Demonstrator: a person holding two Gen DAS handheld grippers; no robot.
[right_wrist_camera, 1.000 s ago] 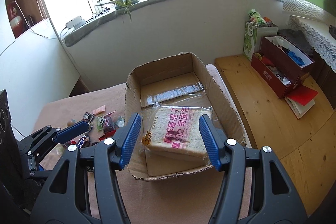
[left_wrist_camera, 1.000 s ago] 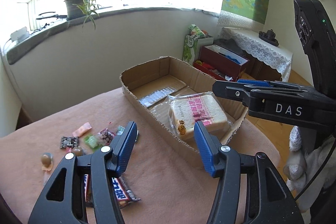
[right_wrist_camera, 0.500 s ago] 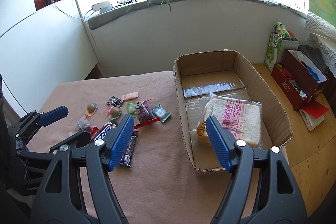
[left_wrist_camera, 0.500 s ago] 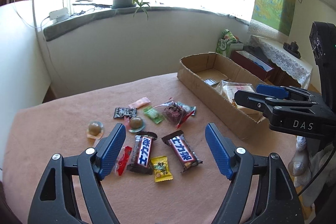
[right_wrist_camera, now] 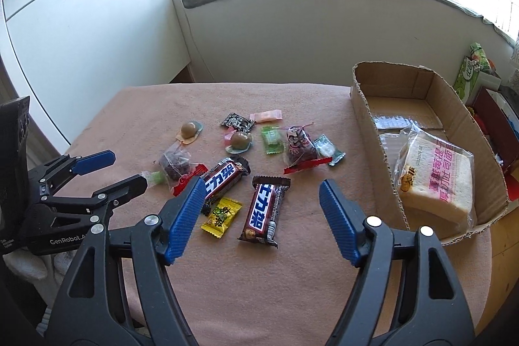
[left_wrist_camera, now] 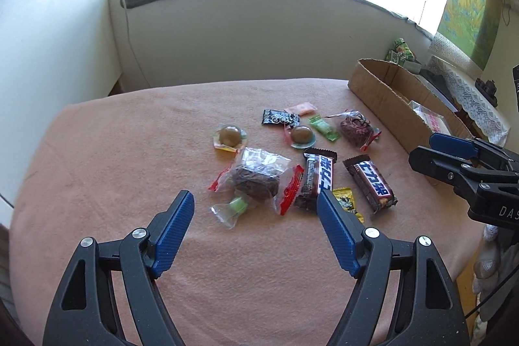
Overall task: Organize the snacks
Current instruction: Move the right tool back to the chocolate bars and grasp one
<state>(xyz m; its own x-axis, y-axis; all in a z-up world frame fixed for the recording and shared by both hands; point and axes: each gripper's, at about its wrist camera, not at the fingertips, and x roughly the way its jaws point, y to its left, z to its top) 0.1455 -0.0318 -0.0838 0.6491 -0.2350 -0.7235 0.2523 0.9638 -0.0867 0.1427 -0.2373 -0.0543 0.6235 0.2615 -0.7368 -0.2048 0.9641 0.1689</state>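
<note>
Both grippers hover over the table (left_wrist_camera: 113, 151) with jaws wide, holding nothing. The left gripper (left_wrist_camera: 254, 209) reads "GenRobot.A" on its body in the right view; the right gripper (right_wrist_camera: 262, 196) shows "DAS" in the left view. Two bars (right_wrist_camera: 264, 211) with white-blue Chinese letters lie among the loose snacks (left_wrist_camera: 256, 174) (a yellow candy (right_wrist_camera: 221, 217) is between them). Only the right view shows the inside of the box (right_wrist_camera: 360, 106), where the bread (right_wrist_camera: 434, 180) with pink Chinese print lies.
</note>
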